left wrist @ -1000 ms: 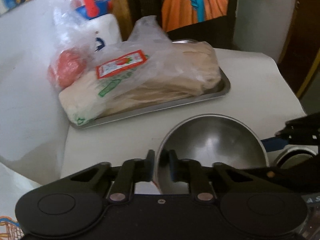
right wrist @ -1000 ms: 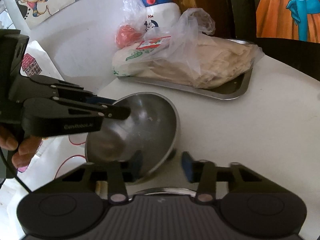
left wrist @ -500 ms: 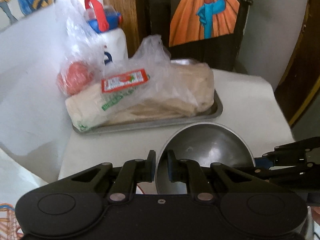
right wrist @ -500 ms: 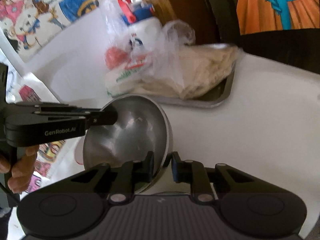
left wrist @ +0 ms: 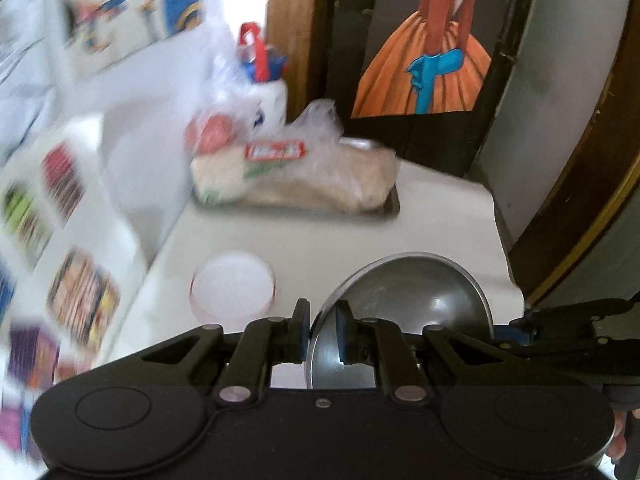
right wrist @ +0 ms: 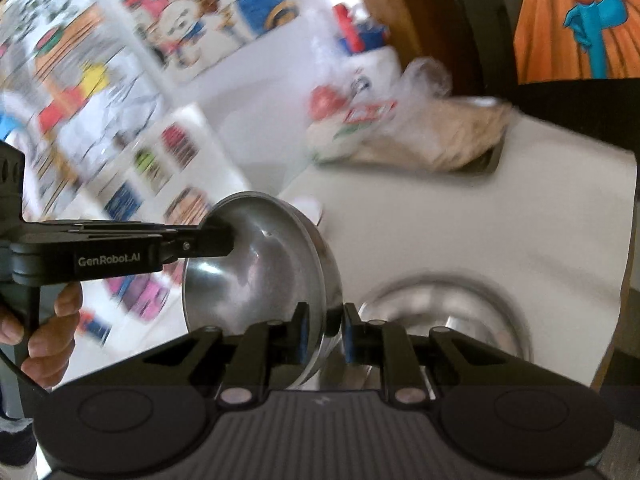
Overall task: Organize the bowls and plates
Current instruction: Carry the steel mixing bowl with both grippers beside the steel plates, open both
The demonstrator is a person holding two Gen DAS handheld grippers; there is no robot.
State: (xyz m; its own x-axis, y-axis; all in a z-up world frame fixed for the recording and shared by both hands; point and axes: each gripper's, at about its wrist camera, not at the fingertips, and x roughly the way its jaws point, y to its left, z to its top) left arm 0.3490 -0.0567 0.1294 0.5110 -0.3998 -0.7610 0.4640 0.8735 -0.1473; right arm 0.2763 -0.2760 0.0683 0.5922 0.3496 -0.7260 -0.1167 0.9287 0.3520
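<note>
— Where was the steel bowl (left wrist: 416, 300)?

— Off the counter (left wrist: 320, 240), tilted on edge between the two grippers. The left gripper (left wrist: 322, 332) had its fingers clamped on one side of the rim; the right gripper (right wrist: 323, 334) pinched the opposite side, its fingers having just closed onto it.

— Anything below?

— A second steel bowl (right wrist: 452, 312) on the counter, a small white dish (left wrist: 234, 286), and a tray (left wrist: 390, 210) of bagged bread (left wrist: 320, 184) further back.
</note>
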